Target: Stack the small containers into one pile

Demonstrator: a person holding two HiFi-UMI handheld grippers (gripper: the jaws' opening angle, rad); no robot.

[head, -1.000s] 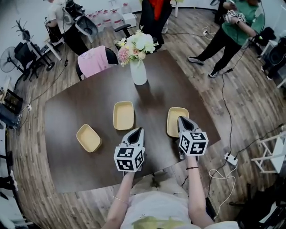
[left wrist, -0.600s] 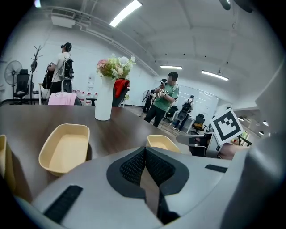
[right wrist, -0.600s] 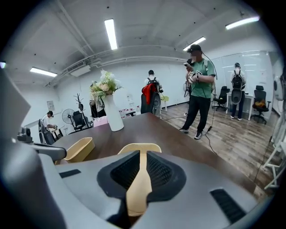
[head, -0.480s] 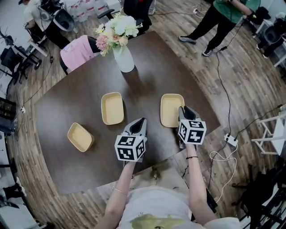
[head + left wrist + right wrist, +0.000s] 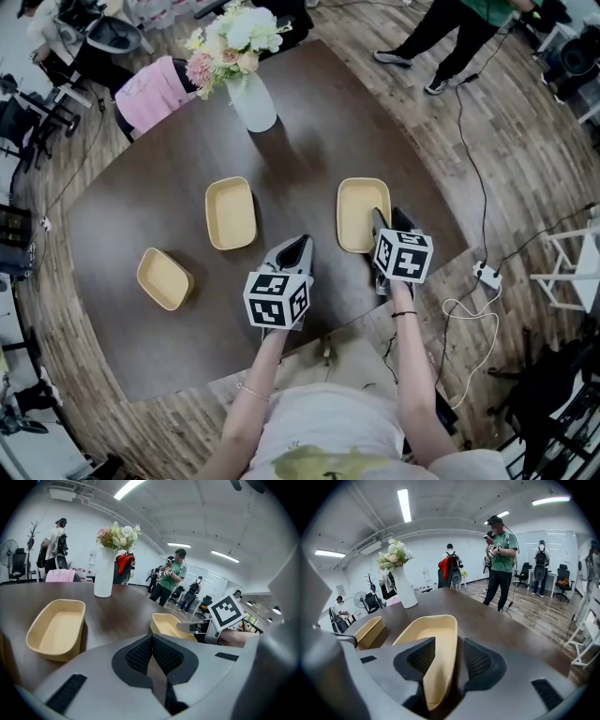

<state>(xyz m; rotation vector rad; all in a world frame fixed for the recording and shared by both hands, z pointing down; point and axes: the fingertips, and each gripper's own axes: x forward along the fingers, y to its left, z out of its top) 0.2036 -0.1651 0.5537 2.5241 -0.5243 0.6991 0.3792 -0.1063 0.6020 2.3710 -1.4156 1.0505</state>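
Observation:
Three shallow tan containers lie apart on the dark table: left one, middle one, right one. My right gripper is at the right container's near end. Its jaws have just been opening and now stand open astride that container's right-hand wall, one pad inside and one outside, with a gap showing. My left gripper is shut with nothing in it, hovering near the table's front edge between the middle container and the right container.
A white vase of flowers stands at the table's far side. A chair with a pink cover sits behind it. A person stands on the wood floor to the right, and cables trail there.
Both grippers have sunk and moved forward over the table. The right gripper has reached the right container's near end and its jaws have spread. The left gripper stays shut.

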